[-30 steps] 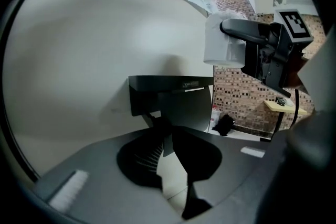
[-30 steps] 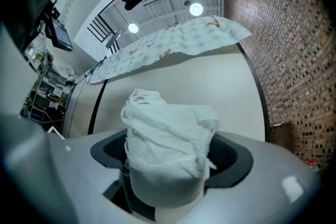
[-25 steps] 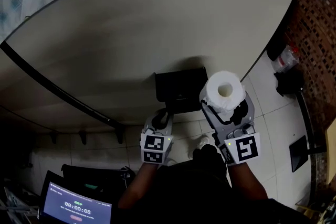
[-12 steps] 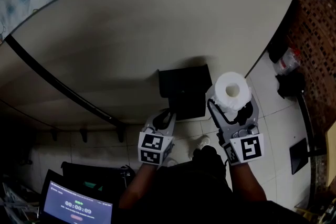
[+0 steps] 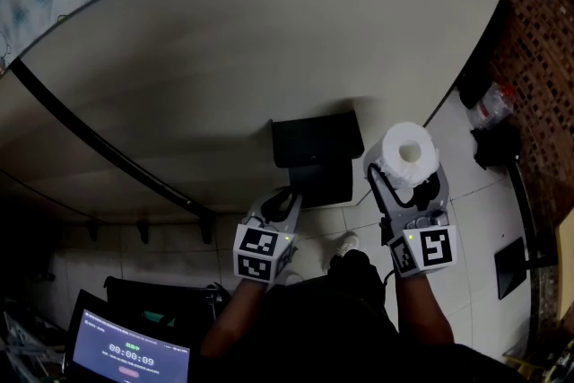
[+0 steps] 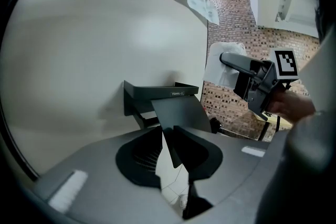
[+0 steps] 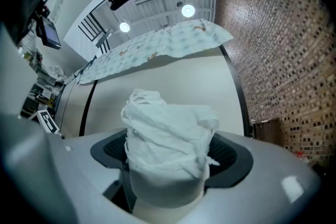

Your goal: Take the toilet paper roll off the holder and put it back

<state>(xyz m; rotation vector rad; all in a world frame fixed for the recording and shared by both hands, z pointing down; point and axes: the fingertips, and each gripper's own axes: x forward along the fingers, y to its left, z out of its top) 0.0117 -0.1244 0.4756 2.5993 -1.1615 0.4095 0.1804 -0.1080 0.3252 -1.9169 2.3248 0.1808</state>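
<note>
Off the holder (image 5: 316, 143) at present: toilet paper roll (image 5: 410, 155), upright in the right claw (image 5: 404, 179) just right of the holder, jaws spread wide and pressed on its sides. Left claw (image 5: 285, 197) below the holder, nearly closed, pinching the holder's lifted flap (image 6: 178, 113). Judged about halfway: removal done, return onto the holder outstanding. Against a second ago: roll farther right, clear of the holder's edge instead of overlapping it.

Cream wall (image 5: 269, 31), brick wall (image 7: 283, 60) beside it, pale tiled floor (image 5: 466, 159), round ceiling lamps (image 7: 188, 10) lit.
</note>
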